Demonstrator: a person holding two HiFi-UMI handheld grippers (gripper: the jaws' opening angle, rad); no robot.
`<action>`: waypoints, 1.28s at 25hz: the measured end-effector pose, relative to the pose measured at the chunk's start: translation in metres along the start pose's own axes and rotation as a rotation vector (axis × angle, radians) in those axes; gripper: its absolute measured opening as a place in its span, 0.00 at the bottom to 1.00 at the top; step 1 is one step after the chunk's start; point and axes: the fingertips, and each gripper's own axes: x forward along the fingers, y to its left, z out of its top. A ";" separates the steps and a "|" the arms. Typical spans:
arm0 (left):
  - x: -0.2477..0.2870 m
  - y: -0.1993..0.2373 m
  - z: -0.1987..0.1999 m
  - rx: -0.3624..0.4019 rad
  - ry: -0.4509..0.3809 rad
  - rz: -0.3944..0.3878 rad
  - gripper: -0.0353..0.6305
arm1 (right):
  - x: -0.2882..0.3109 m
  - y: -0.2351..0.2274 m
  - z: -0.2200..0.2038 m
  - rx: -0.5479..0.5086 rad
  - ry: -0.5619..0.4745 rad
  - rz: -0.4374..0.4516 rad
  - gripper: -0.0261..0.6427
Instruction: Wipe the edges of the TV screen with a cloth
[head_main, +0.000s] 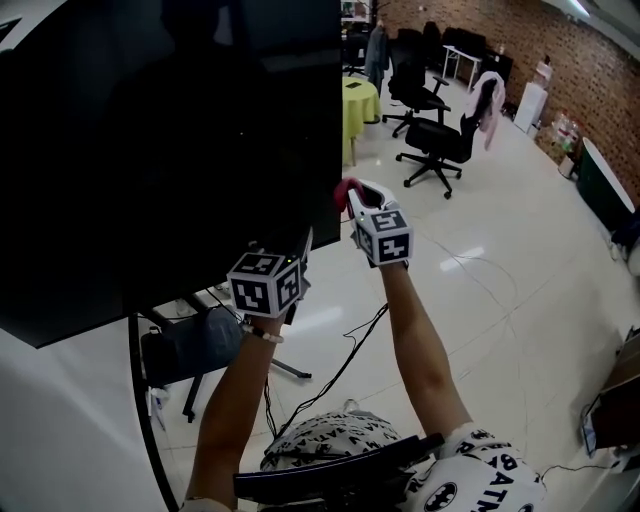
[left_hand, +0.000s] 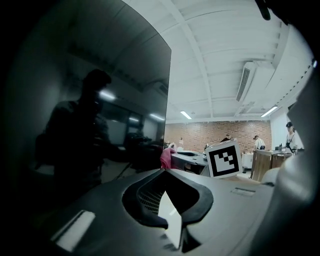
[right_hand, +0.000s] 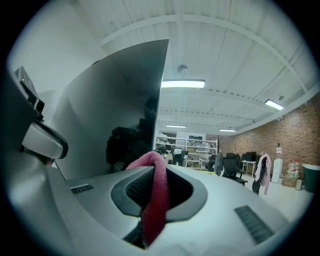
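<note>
So we're gripping the fuzzy pink cloth (right_hand: 157, 196) in the right gripper (head_main: 355, 197) at the right edge of the flat black TV screen (head_main: 170, 150); the left gripper (left_hand: 162, 172) is sitting closed, empty.

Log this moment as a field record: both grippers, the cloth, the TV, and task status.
left gripper: at the lower right corner of the TV; a pale wedge shows between the jaws, and I cannot tell whether they grip anything
right gripper: shut on the pink cloth, raised beside the TV's right edge
cloth: folded over between the jaws, its tail hanging toward the camera
TV: screen dark, reflecting the person
task status: cloth at the right edge; contact with the screen cannot be told
</note>
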 end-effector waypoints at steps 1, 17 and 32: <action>0.001 0.000 0.008 0.011 -0.005 -0.003 0.06 | 0.000 -0.001 0.010 -0.013 -0.016 0.003 0.12; 0.006 -0.012 0.151 0.230 -0.094 0.001 0.06 | -0.004 -0.023 0.167 -0.105 -0.139 -0.027 0.12; -0.003 -0.017 0.253 0.315 -0.186 0.021 0.06 | -0.003 -0.039 0.304 -0.224 -0.197 -0.081 0.12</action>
